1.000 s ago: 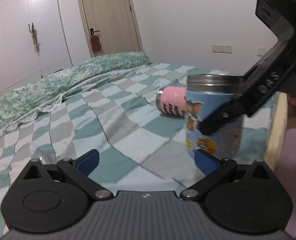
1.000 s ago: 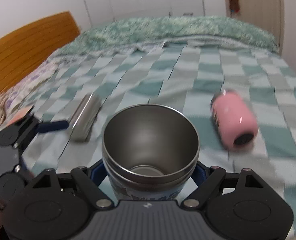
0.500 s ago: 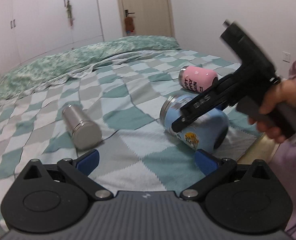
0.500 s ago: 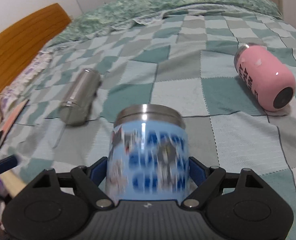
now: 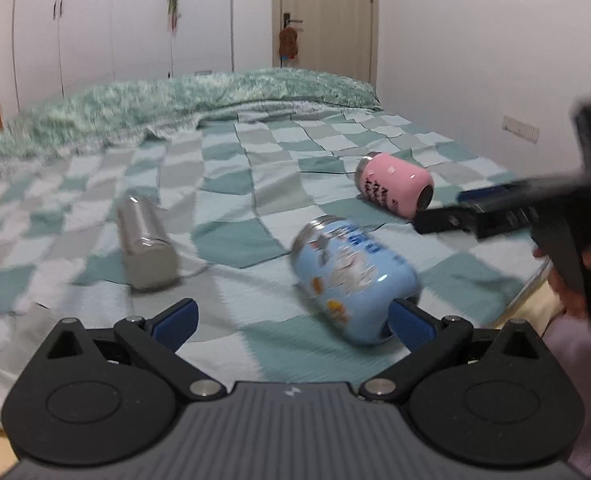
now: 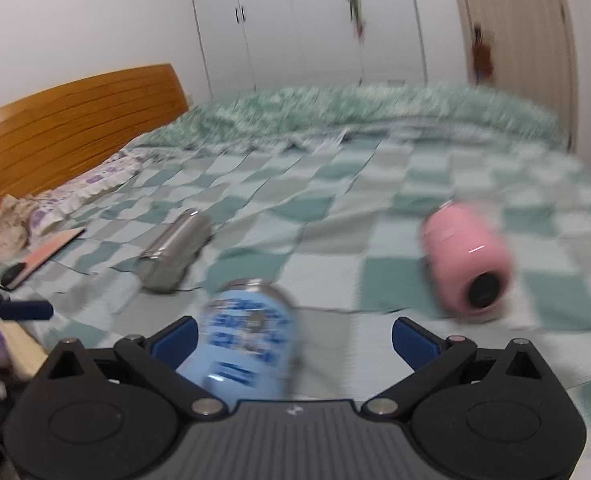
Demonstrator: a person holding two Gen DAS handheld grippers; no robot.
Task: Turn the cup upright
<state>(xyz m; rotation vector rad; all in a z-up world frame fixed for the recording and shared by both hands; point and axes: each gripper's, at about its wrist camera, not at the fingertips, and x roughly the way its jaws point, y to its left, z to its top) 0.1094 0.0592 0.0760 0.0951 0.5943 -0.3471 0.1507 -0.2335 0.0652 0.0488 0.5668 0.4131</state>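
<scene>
A light blue cartoon cup (image 5: 353, 276) with a steel rim lies on its side on the checked bedspread (image 5: 235, 240), its rim pointing away. It also shows blurred in the right wrist view (image 6: 243, 344), between the open fingers near the left one. My right gripper (image 6: 293, 334) is open and holds nothing; it shows in the left wrist view (image 5: 467, 210) raised to the right of the cup. My left gripper (image 5: 291, 316) is open and empty, just before the cup. A pink cup (image 5: 395, 188) and a steel cup (image 5: 147, 240) lie on their sides.
The bed's near edge (image 5: 527, 292) runs at the right, with my hand beyond it. A wooden headboard (image 6: 67, 120) and pillows (image 6: 35, 216) stand at the left. A flat pinkish item (image 6: 43, 256) lies near the pillows. Wardrobes and a door line the far wall.
My right gripper opened and let go of the blue cup, which went from upright to lying on its side. The right gripper pulled back and up to the right.
</scene>
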